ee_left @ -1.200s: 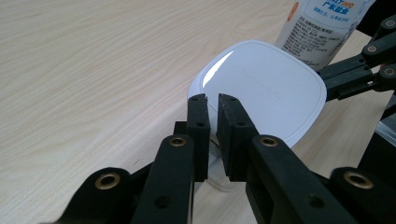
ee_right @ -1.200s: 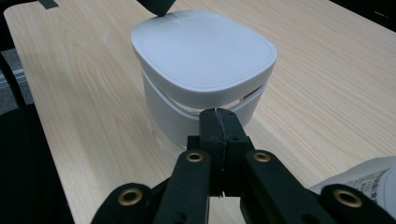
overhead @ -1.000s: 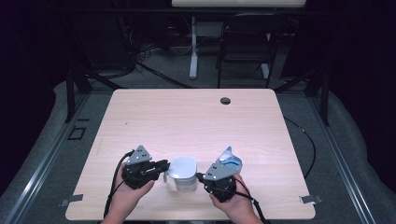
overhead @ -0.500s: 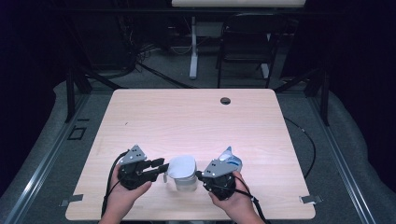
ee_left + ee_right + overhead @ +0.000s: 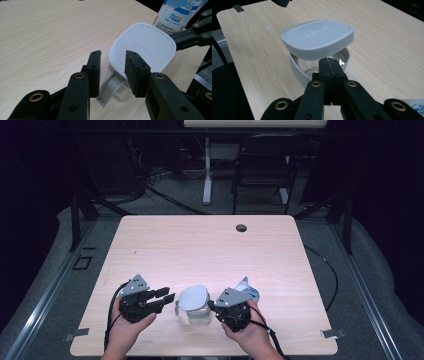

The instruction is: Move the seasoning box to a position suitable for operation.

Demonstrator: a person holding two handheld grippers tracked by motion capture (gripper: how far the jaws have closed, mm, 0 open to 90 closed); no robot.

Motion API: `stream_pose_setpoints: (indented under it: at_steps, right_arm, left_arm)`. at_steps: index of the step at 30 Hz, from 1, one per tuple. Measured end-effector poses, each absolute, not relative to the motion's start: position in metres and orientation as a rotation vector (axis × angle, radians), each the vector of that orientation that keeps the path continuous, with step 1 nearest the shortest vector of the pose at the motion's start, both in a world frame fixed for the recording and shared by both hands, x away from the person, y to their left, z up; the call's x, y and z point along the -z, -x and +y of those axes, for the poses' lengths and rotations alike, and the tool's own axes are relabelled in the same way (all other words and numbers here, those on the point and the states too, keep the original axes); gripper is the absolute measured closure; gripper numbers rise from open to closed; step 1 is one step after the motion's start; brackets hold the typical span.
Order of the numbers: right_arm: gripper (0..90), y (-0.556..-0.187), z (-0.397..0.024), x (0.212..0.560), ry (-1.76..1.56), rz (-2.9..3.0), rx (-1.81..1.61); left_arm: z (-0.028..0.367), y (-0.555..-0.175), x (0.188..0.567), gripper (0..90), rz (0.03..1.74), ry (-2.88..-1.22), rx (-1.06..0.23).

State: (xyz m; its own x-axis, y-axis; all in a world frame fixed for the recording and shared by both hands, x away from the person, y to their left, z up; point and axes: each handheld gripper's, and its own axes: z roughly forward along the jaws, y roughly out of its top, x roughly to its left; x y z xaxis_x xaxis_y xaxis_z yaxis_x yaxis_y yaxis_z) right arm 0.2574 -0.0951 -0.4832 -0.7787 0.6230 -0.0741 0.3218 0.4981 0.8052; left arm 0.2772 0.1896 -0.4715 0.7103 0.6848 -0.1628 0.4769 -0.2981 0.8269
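Light wooden table [image 5: 210, 245]: near its front edge stands a clear glass jug with a grey handle [image 5: 196, 310], a white rounded-square lid [image 5: 194, 298] lying tilted on its rim. Left gripper [image 5: 166, 296] just left of the jug; right gripper [image 5: 214, 309] at its right side. Blue-and-white printed pouch [image 5: 247, 290] behind the right gripper. Small round black hole [image 5: 241, 228] near the far edge.

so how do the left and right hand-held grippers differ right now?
The left hand-held gripper has its jaws apart, just opened, either side of the jug's grey handle without pressing it. The right hand-held gripper has its jaws shut together at the jug's rim, under the tilted white lid. Both flank the clear jug at the table's near edge.
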Motion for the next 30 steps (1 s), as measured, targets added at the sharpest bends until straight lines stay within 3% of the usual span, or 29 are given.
stream_pose_setpoints:
  at_steps: [30]
  right_arm:
    - [90.0, -0.263, -0.078, 0.467, -0.762, 2.4, -1.136]
  left_arm:
    - [0.201, -0.275, 0.469, 65.4, 0.908, -1.936, -0.289]
